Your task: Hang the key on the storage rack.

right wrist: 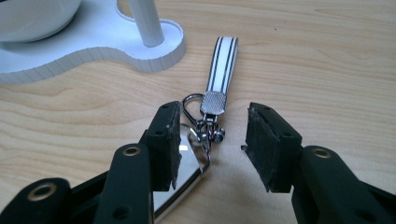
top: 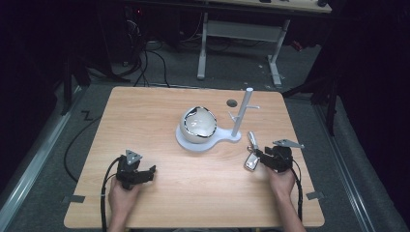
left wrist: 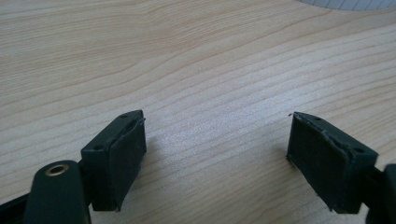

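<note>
1. Your right gripper (right wrist: 210,144) has its jaws apart, nothing clamped.
2. Between them on the tabletop (right wrist: 327,60) lies the keychain (right wrist: 205,126), its metal tag touching one jaw's inner pad and its striped strap beyond the tips.
3. Your left gripper (left wrist: 217,149) stands wide apart over bare wood.

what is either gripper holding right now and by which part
Nothing is held. The right gripper stands open around the keychain lying on the table; the left gripper is open over bare wood.
</note>
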`<action>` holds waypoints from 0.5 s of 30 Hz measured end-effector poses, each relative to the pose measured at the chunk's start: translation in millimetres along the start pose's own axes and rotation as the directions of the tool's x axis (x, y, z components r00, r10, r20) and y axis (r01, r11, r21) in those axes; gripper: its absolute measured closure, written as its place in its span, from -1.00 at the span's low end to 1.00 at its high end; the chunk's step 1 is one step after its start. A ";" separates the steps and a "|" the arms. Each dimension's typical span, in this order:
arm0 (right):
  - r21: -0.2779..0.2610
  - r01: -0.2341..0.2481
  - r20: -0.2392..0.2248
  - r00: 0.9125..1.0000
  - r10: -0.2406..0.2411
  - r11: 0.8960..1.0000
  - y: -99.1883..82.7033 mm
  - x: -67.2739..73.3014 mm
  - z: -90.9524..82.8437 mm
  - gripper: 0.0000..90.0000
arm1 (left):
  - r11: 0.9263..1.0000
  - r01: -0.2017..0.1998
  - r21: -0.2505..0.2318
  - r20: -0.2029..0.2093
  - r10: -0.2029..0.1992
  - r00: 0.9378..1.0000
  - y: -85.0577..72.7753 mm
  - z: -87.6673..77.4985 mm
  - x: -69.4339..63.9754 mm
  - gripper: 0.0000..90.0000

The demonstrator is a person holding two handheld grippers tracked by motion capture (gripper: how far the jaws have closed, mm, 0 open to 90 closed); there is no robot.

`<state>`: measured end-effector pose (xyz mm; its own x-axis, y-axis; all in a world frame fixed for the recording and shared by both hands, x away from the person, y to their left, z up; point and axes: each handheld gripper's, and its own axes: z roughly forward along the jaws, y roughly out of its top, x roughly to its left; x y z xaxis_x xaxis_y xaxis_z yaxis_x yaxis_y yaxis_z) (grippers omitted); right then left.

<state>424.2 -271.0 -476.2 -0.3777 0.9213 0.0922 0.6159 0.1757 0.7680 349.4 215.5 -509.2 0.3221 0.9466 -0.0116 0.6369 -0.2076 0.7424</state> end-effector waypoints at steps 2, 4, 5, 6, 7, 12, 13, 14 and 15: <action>0.005 0.006 0.006 1.000 -0.006 1.000 5.5 2.0 6.5 0.24 | 1.000 0.000 0.000 0.000 0.000 1.000 0.0 0.0 0.0 -0.56; 0.019 0.012 0.009 1.000 -0.013 1.000 8.3 2.8 11.0 0.24 | 1.000 0.000 0.000 0.000 0.000 1.000 0.0 0.0 0.0 -0.56; 0.024 0.015 0.011 1.000 -0.015 1.000 9.7 3.3 13.4 0.25 | 1.000 0.000 0.000 0.000 0.000 1.000 0.0 0.0 0.0 -0.56; 0.030 0.020 0.015 1.000 -0.020 0.999 11.2 3.9 15.5 0.25 | 1.000 0.000 -0.002 0.000 0.000 1.000 -0.1 0.1 0.0 -0.56; 0.030 0.020 0.015 1.000 -0.020 0.999 11.2 3.9 15.5 0.25 | 1.000 0.000 -0.002 0.000 0.000 1.000 -0.1 0.1 0.0 -0.56; 0.054 0.029 0.037 0.999 -0.031 0.998 15.8 3.6 26.4 0.30 | 1.000 0.000 0.000 0.000 0.000 1.000 0.0 0.0 0.0 -0.56; 0.061 0.027 0.040 0.999 -0.029 0.998 16.0 3.7 27.8 0.31 | 1.000 0.000 0.000 0.000 0.000 1.000 0.0 0.0 0.0 -0.56; 0.067 0.029 0.045 0.998 -0.033 0.997 16.2 3.8 29.2 0.32 | 1.000 0.000 0.000 0.000 0.000 1.000 0.0 0.0 0.0 -0.56; 0.073 0.036 0.052 0.998 -0.040 0.997 16.6 4.2 30.5 0.34 | 1.000 0.000 0.000 0.000 0.000 1.000 0.0 0.0 0.0 -0.56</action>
<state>453.9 -253.6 -482.4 -0.3659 0.9302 0.0282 0.6504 0.2339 0.7227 349.4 215.5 -509.2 0.3222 0.9466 -0.0115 0.6370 -0.2078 0.7423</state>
